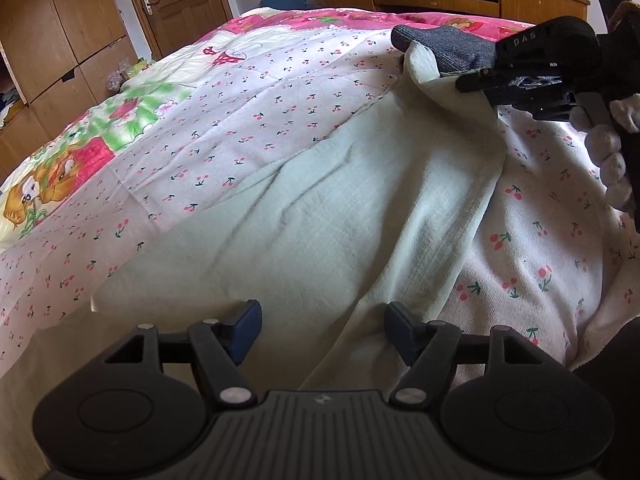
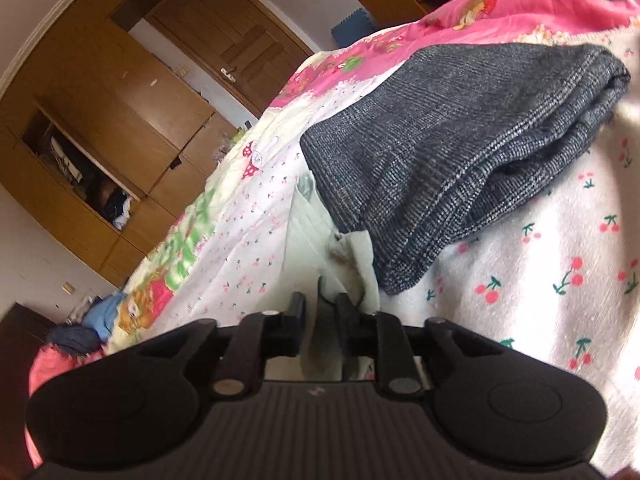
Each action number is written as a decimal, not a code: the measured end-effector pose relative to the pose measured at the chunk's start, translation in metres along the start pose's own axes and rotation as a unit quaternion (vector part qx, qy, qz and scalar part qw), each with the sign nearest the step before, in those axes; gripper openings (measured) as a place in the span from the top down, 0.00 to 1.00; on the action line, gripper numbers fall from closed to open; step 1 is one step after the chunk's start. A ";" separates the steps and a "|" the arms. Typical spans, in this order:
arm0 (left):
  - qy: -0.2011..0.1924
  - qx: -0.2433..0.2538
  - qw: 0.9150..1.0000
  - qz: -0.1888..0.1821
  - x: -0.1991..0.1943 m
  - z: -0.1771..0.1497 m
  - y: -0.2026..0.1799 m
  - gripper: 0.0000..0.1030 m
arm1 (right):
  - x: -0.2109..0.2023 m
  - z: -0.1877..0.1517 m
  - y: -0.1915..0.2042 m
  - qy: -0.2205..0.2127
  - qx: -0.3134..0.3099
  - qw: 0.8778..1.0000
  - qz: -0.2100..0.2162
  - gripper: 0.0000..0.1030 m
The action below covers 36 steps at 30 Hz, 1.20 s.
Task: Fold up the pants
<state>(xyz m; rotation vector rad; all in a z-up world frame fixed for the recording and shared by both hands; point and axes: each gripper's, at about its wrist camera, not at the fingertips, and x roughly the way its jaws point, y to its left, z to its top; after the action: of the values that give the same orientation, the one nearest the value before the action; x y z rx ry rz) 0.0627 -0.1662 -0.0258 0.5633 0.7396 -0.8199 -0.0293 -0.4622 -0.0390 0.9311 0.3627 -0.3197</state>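
1. Left tongs (image 1: 322,330) stand open over the pale pants (image 1: 320,208); bare cloth lies between the jaws.
2. Right tongs (image 2: 320,312) grip a pants edge; grey folded cloth (image 2: 460,152) lies just ahead, blocking that side.
3. Open quilt (image 1: 240,128) lies left of the pants, free up to the wardrobe (image 1: 60,40).

black gripper (image 1: 322,330), silver pivot screws (blue pads), fuzzy white glove (image 1: 608,152)

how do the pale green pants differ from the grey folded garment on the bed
The pale green pants lie spread out and rumpled; the grey garment is a compact folded stack. The pants are light and plain, the garment dark and flecked. The right tool pinches the pants; nothing grips the garment. Both rest on the cherry-print quilt.
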 end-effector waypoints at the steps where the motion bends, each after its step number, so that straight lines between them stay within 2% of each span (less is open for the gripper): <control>1: -0.001 0.000 1.000 0.001 0.000 0.000 0.000 0.21 | 0.004 0.004 -0.006 0.002 0.032 0.999 0.014 0.60; 4: -0.002 0.002 1.000 0.002 -0.001 -0.001 -0.001 0.21 | 0.017 0.008 -0.020 0.019 0.111 0.993 0.043 0.60; 6: -0.002 0.004 1.000 0.001 -0.002 -0.002 -0.002 0.21 | 0.015 0.009 -0.023 0.005 0.149 0.986 0.072 0.60; 8: -0.004 0.007 1.000 0.001 -0.003 -0.003 -0.002 0.21 | -0.001 0.008 -0.020 -0.036 0.140 0.986 0.085 0.60; 11: -0.006 0.010 1.000 -0.001 -0.003 -0.004 -0.002 0.20 | -0.017 0.012 -0.010 -0.068 0.073 0.994 0.046 0.60; 14: -0.006 0.006 1.000 -0.002 -0.002 -0.004 0.000 0.19 | -0.021 0.009 -0.016 -0.049 0.075 0.996 0.030 0.60; 20: -0.008 0.005 1.000 0.000 -0.002 -0.004 -0.001 0.19 | -0.001 -0.009 -0.019 0.007 0.101 0.994 0.036 0.61; 23: -0.008 0.005 1.000 -0.001 -0.002 -0.005 -0.001 0.18 | 0.014 -0.009 -0.021 0.009 0.132 0.991 0.033 0.61; 26: -0.009 0.002 1.000 -0.003 -0.002 -0.005 0.000 0.18 | 0.021 -0.007 -0.035 -0.008 0.203 0.977 0.064 0.61; 28: -0.009 0.000 1.000 -0.004 -0.001 -0.006 0.000 0.17 | 0.021 -0.002 -0.037 -0.022 0.208 0.976 0.056 0.61; 29: -0.010 0.000 1.000 -0.004 -0.001 -0.006 0.001 0.17 | 0.022 0.001 -0.036 -0.022 0.196 0.979 0.046 0.64; 31: -0.010 0.002 1.000 -0.003 0.000 -0.007 0.001 0.15 | 0.026 0.003 -0.031 -0.007 0.168 0.985 0.023 0.96; 33: -0.010 0.001 1.000 -0.003 0.000 -0.007 0.002 0.14 | 0.025 0.001 -0.028 0.005 0.152 0.988 0.011 0.96; 34: -0.010 0.001 1.000 -0.004 -0.001 -0.007 0.002 0.14 | 0.019 0.000 -0.024 0.000 0.136 0.991 0.015 0.96; 36: -0.010 0.002 1.000 -0.005 0.000 -0.007 0.003 0.14 | 0.002 -0.001 -0.011 -0.024 0.075 0.997 -0.006 0.96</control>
<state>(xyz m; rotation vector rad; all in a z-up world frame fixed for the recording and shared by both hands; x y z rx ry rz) 0.0621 -0.1598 -0.0293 0.5538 0.7224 -0.8348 -0.0325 -0.4675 -0.0480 1.0664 0.3031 -0.3841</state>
